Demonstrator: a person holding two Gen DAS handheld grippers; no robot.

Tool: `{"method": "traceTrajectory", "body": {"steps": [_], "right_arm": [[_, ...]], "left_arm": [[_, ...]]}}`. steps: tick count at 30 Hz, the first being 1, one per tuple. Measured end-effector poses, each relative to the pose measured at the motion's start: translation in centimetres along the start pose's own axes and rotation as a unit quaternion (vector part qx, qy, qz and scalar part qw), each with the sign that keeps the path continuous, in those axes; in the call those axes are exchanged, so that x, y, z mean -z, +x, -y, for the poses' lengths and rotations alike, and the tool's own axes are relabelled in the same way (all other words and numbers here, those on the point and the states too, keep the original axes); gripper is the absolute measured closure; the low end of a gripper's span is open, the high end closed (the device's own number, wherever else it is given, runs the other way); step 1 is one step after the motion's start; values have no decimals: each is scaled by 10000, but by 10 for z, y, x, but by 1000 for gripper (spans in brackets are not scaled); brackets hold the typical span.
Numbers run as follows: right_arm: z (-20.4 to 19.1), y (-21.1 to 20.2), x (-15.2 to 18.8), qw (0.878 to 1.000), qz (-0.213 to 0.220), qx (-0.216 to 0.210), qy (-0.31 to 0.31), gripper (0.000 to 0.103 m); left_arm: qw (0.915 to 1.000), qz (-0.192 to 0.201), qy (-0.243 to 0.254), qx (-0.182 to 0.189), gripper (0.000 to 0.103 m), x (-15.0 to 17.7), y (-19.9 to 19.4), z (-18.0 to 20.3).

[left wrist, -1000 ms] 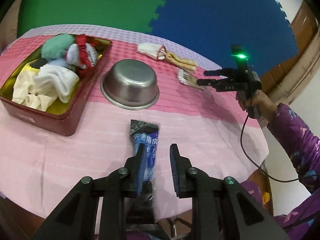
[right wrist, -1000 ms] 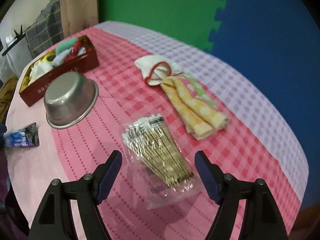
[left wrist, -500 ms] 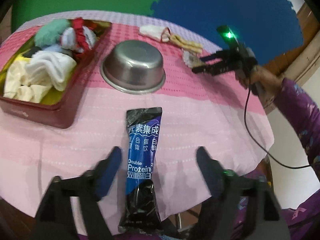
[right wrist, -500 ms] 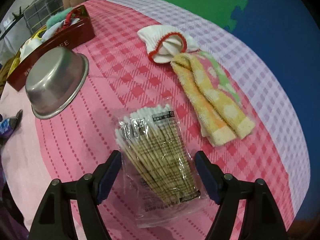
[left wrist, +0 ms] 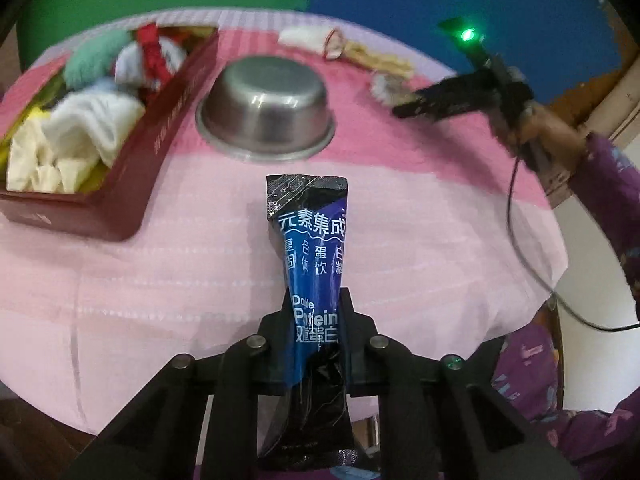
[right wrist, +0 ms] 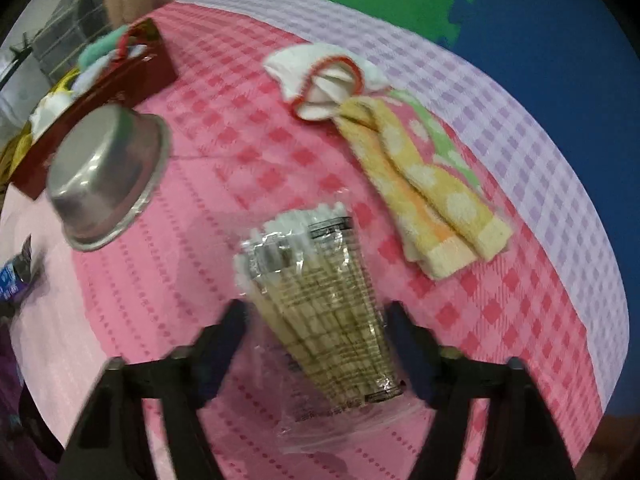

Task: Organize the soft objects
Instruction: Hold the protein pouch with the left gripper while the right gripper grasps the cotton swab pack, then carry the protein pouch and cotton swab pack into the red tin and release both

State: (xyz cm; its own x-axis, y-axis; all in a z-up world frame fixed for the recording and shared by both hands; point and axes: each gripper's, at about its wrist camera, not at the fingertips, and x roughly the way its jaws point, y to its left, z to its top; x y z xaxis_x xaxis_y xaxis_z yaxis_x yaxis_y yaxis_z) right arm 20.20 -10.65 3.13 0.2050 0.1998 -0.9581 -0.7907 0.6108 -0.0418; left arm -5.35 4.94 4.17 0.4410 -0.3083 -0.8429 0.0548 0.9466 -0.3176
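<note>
**Blue sachet clamped, cotton swabs between spread fingers**

Blue and black, the protein drink sachet [left wrist: 313,264] is pinched low down by the left hand-held gripper [left wrist: 314,312], its top lying toward the upturned steel bowl [left wrist: 266,114]. The red tin [left wrist: 132,184] of soft cloths sits left on the pink tabletop [left wrist: 420,240]. The right hand-held gripper [right wrist: 316,344] stands wide open around the cotton swab packet [right wrist: 316,300], gripping nothing. Beside it lie yellow socks [right wrist: 436,208] and a white red-trimmed cloth [right wrist: 320,76].
</note>
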Motion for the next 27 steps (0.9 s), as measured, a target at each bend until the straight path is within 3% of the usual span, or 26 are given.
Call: {"method": "traceTrajectory", "body": {"steps": [2, 4, 8, 13, 21, 27], "right_arm": [[-6, -4, 2, 9998, 67, 159, 19, 69], [-9, -6, 8, 9994, 146, 278, 148, 73], [-21, -17, 26, 9976, 358, 227, 548, 76], [-39, -54, 49, 9888, 967, -187, 1119, 76], [-78, -119, 88, 9569, 2101, -816, 1831, 76], [-91, -133, 93, 9453, 2321, -1079, 2021, 76]], "left_arm": [[9997, 186, -48, 161, 88, 0, -9, 1], [9994, 321, -43, 149, 88, -2, -14, 2], [9972, 637, -266, 280, 88, -4, -33, -8], [9947, 894, -457, 213, 87, -13, -56, -21], [9921, 1073, -468, -443, 87, -57, -89, -69], [9911, 800, 254, -1034, 86, -102, -62, -94]]}}
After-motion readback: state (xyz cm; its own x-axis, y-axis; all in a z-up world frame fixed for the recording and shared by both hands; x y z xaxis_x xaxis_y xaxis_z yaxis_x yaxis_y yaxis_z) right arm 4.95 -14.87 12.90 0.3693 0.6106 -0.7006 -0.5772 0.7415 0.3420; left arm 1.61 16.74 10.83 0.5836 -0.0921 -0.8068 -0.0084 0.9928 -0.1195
